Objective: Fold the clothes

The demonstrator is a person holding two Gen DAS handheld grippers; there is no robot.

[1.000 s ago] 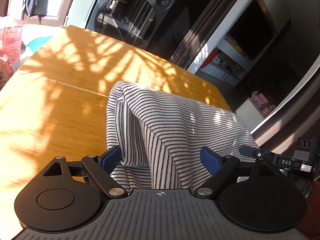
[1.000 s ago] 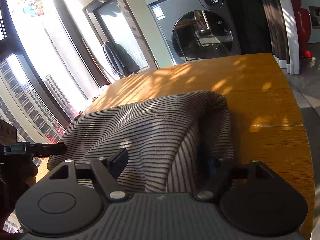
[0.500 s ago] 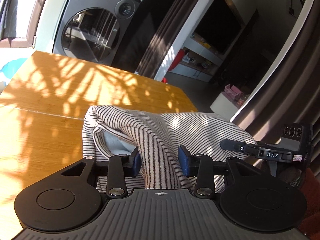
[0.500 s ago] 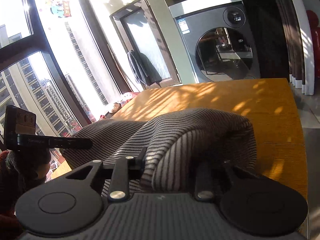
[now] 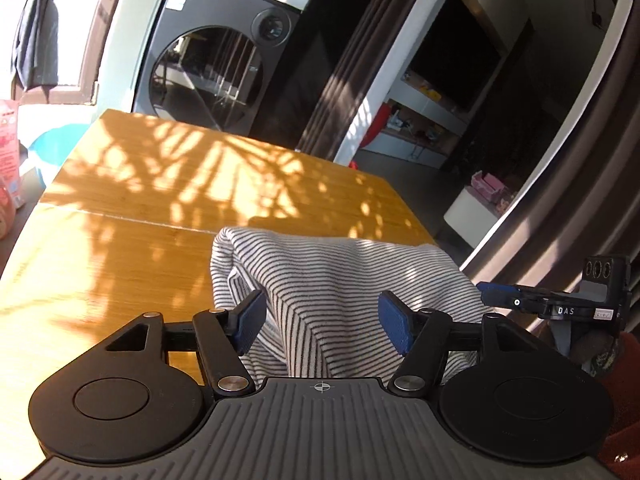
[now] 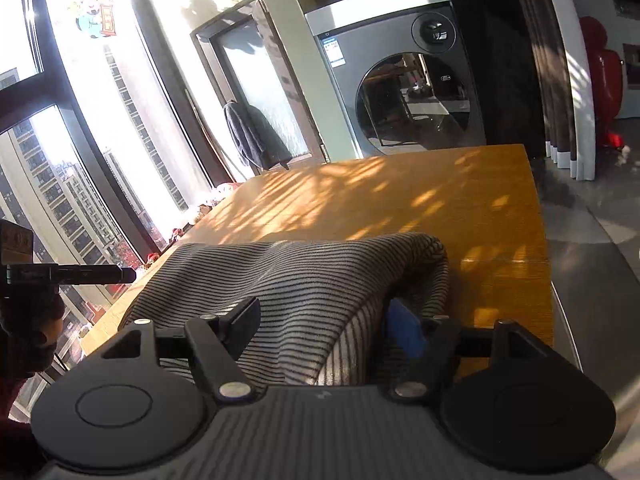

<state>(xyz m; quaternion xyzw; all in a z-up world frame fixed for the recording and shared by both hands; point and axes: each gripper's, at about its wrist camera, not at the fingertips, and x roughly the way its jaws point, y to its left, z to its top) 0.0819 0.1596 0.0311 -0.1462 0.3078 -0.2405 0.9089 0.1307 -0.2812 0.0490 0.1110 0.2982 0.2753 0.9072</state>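
Note:
A black-and-white striped garment lies bunched on the near end of the wooden table. In the left wrist view a raised fold of it runs between the blue pads of my left gripper. Those jaws are opening and stand wide, no longer pinching the fold. In the right wrist view the same garment rises between the fingers of my right gripper. Its jaws are opening too, and cloth drapes over the right blue pad. Each view shows the other gripper at its edge.
A front-loading washing machine stands behind the table's far end. Tall windows run along one side and dark curtains hang on the other. A blue basin and a red package sit off the table's left edge.
Half a second ago both grippers were pinched narrowly on folds of the garment; now both sets of jaws have spread wide. Both hands have risen and pulled back a little.

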